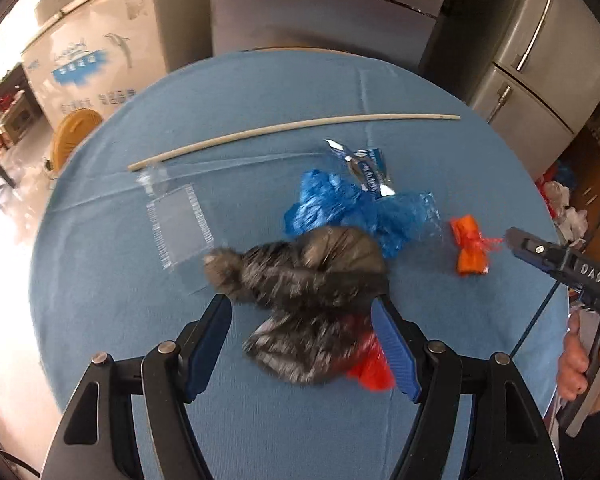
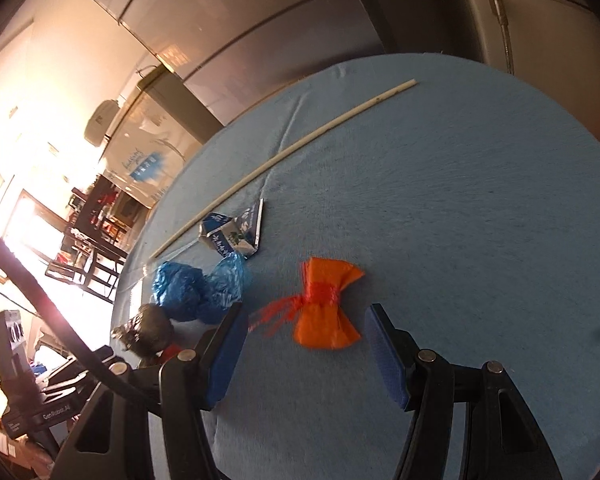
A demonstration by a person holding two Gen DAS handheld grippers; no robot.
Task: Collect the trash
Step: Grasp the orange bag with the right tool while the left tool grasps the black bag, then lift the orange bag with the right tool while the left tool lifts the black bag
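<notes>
Trash lies on a round table under a blue cloth (image 1: 260,420). A crumpled black bag (image 1: 312,288) with a red scrap (image 1: 370,364) under it sits between the fingertips of my left gripper (image 1: 302,304). Its jaws stand apart and do not squeeze the bag. My right gripper (image 2: 306,314) is open just short of an orange bow-shaped wrapper (image 2: 326,316) tied with red net; the pads are clear of it. The left wrist view shows that wrapper (image 1: 470,250) beside the right gripper's finger (image 1: 540,254). Behind lie a blue plastic bag (image 1: 340,208) and a flattened blue-and-white carton (image 1: 368,168).
A long white stick (image 1: 292,132) lies across the far side of the table, and a clear plastic packet (image 1: 178,224) sits at the left. Grey fridges (image 1: 540,60) and a white chest freezer (image 1: 100,52) stand behind the table. A person's hand (image 1: 580,364) holds the right gripper's handle.
</notes>
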